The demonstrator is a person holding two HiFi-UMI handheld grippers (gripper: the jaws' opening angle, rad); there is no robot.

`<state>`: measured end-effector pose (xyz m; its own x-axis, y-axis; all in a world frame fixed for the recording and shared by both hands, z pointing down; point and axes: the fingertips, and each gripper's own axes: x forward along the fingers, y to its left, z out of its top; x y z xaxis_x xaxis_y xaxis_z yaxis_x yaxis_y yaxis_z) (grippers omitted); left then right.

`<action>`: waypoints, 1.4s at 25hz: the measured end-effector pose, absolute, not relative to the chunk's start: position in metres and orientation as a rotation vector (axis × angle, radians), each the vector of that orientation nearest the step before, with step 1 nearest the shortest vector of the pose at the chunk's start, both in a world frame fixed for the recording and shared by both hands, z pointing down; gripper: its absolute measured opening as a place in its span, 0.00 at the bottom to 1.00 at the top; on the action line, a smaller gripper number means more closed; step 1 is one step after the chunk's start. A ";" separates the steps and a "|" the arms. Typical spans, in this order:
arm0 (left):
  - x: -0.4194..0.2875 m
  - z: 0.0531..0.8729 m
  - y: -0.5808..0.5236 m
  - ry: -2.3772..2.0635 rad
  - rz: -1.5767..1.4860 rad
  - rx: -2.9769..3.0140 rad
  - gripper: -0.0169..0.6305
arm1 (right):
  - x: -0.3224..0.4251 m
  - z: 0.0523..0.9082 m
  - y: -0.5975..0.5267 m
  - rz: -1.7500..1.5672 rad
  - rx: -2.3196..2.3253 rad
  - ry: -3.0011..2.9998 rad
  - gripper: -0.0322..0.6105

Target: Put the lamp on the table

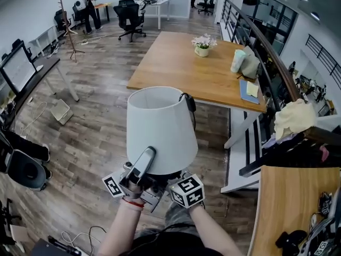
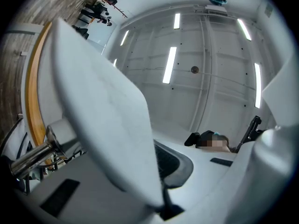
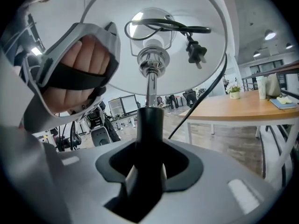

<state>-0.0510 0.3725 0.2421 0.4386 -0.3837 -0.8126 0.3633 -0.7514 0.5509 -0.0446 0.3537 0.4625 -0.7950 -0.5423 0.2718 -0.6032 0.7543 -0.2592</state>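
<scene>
Gripped low in front of the person, the left gripper [image 1: 144, 161] is seen nearly closed, its jaws pinched on the thin wall of the white fabric drum shade [image 2: 103, 111], one finger laid up the outside of it. The right gripper [image 3: 149, 164] is set wider, and between its jaws the round black stem [image 3: 149, 120] is clamped just under the chrome fitting. By these two holds the white-shaded lamp [image 1: 160, 124] is carried in the air, clear of the floor, its long axis upright and leaned a little away from the person, with the black power cord and plug [image 3: 196, 50] tucked up inside the shade. The large rectangular wooden table [image 1: 176, 68] lies ahead and somewhat to the right, well apart from both grippers; its near end is bare, while a small pot of pale flowers [image 1: 203, 44] and other items are kept toward the far and right sides. The right gripper is judged slightly nearer the table. It is likely that the lamp must be brought forward and kept upright so that its base, hidden below the shade, can be lowered flat.
</scene>
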 end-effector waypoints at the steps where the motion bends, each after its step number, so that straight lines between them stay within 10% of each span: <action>1: -0.047 0.242 0.360 -0.015 -1.370 1.995 0.06 | -0.041 0.462 0.341 0.502 0.914 -2.769 0.31; 35: -0.021 0.253 0.082 0.032 -1.381 1.952 0.06 | -0.006 0.471 0.067 0.508 0.953 -2.737 0.31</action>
